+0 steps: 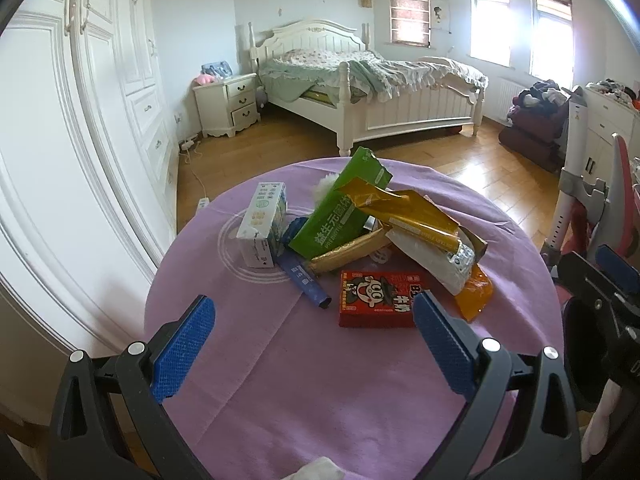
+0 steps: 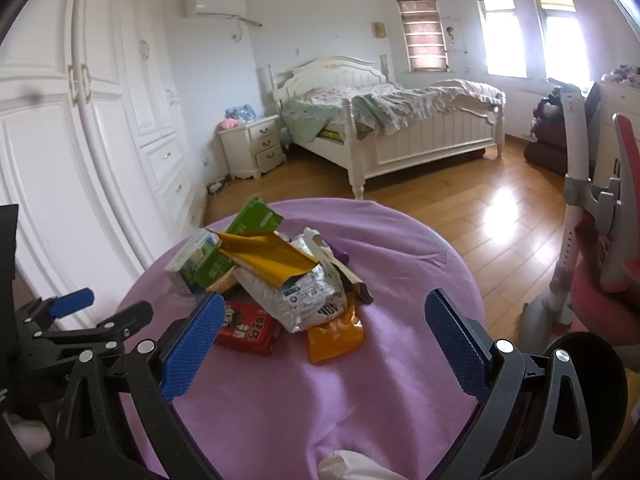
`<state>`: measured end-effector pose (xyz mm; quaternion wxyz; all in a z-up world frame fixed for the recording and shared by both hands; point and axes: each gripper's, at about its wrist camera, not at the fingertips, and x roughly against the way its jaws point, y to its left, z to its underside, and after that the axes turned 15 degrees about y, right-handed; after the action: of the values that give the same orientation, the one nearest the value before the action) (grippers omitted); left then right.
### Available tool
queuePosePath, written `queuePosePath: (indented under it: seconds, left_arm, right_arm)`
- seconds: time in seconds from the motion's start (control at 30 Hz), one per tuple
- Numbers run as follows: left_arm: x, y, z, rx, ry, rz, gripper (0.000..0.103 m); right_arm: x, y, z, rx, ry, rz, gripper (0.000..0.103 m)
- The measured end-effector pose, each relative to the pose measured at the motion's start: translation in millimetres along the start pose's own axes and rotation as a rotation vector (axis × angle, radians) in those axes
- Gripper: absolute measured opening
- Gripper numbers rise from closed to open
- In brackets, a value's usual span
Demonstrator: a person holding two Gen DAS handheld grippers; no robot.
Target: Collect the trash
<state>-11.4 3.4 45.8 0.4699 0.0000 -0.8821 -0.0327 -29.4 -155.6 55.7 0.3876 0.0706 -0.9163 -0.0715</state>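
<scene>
A pile of trash lies on a round table with a purple cloth (image 1: 320, 380). It holds a red milk carton (image 1: 378, 300), a green box (image 1: 340, 208), a gold wrapper (image 1: 404, 212), a white milk carton (image 1: 264, 224), a blue tube (image 1: 304, 276), a silver-white bag (image 1: 432, 256) and an orange packet (image 1: 474, 292). My left gripper (image 1: 314, 344) is open and empty, just short of the red carton. My right gripper (image 2: 324, 344) is open and empty, near the red carton (image 2: 248, 332), the orange packet (image 2: 336, 332) and the silver bag (image 2: 304, 296).
A crumpled white tissue (image 2: 352, 466) lies at the table's near edge. A white wardrobe (image 1: 80, 140) stands on the left, a bed (image 1: 380, 92) and nightstand (image 1: 228, 104) behind. A pink chair (image 2: 604, 260) stands to the right on the wood floor.
</scene>
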Motion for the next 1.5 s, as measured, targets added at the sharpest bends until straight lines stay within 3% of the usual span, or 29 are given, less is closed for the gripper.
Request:
queuePosePath:
  seconds: [0.37,1.5]
  left_arm:
    - [-2,0,3,-0.009,0.007,0.035,0.098]
    - [-18,10,-1,0.015,0.028,0.024,0.098]
  right_arm:
    - [2,-2,2,0.0,0.003,0.008,0.099]
    - [-13,-5,4,0.008,0.049,0.008,0.099]
